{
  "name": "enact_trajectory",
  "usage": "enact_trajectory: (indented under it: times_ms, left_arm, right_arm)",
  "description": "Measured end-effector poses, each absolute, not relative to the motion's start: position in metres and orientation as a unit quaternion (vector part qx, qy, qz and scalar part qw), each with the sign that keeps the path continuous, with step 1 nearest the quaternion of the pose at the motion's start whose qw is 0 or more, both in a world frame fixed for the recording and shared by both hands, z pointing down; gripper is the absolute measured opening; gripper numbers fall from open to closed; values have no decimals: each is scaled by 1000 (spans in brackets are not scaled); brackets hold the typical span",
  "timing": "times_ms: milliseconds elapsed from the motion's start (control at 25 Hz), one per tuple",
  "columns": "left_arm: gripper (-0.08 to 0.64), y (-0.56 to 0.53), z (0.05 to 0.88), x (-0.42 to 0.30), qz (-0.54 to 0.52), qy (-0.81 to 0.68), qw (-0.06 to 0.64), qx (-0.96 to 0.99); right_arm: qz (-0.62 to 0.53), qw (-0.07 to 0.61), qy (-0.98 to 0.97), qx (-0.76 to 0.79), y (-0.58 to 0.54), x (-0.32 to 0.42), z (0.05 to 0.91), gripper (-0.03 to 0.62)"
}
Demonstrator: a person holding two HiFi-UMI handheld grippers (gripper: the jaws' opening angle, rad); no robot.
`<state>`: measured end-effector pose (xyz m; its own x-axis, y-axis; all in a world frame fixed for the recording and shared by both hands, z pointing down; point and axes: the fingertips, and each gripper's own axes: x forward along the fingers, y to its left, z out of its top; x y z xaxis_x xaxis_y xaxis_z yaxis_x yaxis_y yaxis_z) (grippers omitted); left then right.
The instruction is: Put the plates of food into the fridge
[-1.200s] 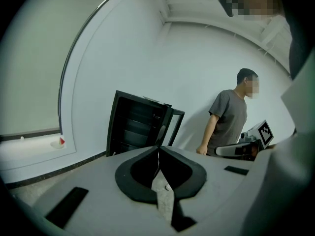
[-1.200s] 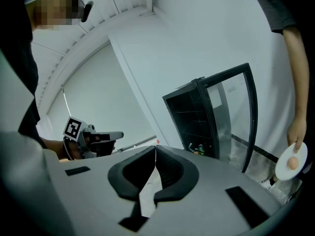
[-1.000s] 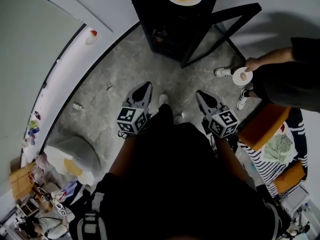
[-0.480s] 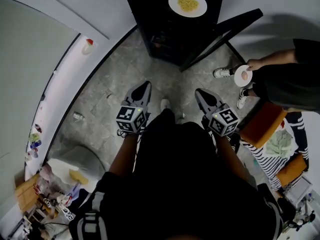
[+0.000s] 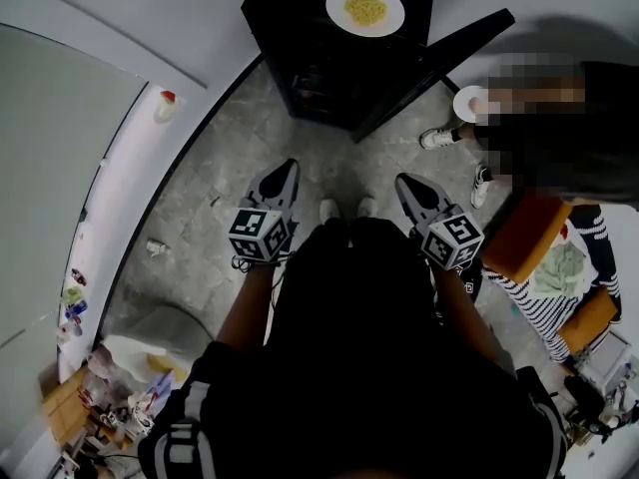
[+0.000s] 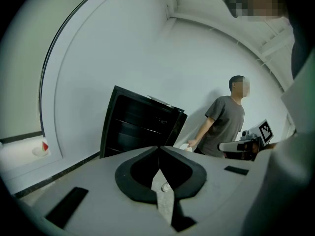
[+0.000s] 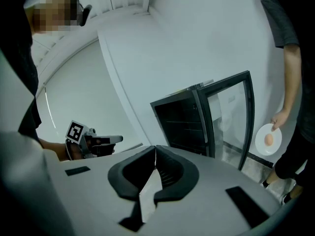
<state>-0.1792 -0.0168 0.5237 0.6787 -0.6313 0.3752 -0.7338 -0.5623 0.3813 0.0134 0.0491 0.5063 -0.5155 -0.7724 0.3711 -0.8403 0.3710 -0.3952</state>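
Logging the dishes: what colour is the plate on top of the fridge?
White plate, yellow food on it; clearest in the head view.

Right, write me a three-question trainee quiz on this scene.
1. True or false: the fridge has its door open.
2. Where is the plate of yellow food? A on top of the fridge; B on the floor; C in a claw.
3. Fill in: the left claw and right claw are both ____ and empty.
Key: 1 true; 2 A; 3 shut.
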Motion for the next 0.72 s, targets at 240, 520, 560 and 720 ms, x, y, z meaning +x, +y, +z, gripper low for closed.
enact_trajectory:
  times_ms: [240,520,560,720]
  left_arm:
    - [23,-29,516,-167,82,-374,266,884]
    - [23,-51,506,-151,70,-379,268,883]
    - [23,-54,504,-148,66,-377,271,883]
    - [23,-70,498,-134,57,-375,281,882]
  right_arm:
    - [273,63,-826,489,45,14,505,25]
    - [271,59,-832,480,30,24,506,25]
    - [272,60,-833,479,28,27,507,25]
    - [277,56,-836,470,17,36,512,25]
